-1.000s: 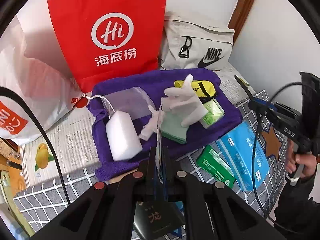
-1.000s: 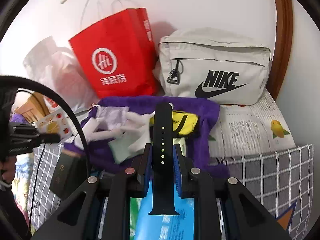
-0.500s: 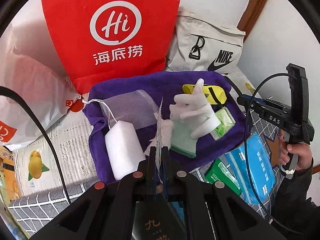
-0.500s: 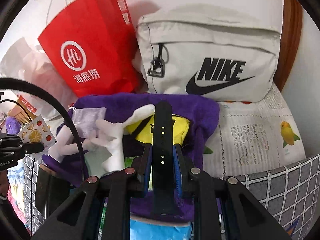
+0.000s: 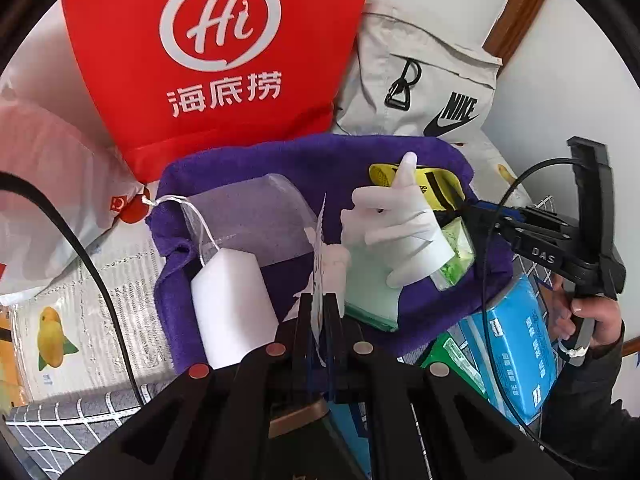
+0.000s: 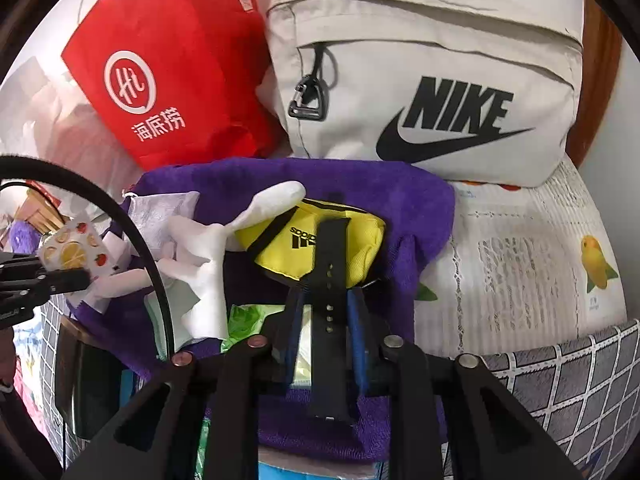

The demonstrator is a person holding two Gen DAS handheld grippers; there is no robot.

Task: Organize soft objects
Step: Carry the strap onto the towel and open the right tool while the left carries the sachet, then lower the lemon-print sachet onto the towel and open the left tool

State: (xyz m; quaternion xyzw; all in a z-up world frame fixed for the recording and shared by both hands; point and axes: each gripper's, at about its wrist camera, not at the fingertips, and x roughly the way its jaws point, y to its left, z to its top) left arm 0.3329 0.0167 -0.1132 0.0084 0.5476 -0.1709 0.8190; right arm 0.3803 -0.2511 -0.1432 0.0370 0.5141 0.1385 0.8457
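A purple towel (image 5: 288,164) lies on the bed (image 6: 568,380) and carries a white sponge block (image 5: 230,304), a clear drawstring pouch (image 5: 252,216), a white glove (image 5: 394,226), a yellow Adidas pouch (image 6: 352,240) and green packets (image 5: 456,256). My left gripper (image 5: 319,304) is shut on a thin fruit-patterned packet (image 6: 74,250), held over the towel's near edge. My right gripper (image 6: 326,304) holds a black watch strap (image 6: 330,280) between its jaws, just above the yellow pouch; the jaws look slightly parted.
A red Haidilao paper bag (image 5: 216,52) and a beige Nike bag (image 6: 432,80) stand at the back against the wall. A white plastic bag (image 5: 44,184) is at the left. A blue tissue pack (image 5: 516,340), a green packet and a dark box lie before the towel.
Both grippers moved forward over the purple towel with their loads. The right gripper's strap now hangs above the yellow pouch, and its jaws look wider than before.
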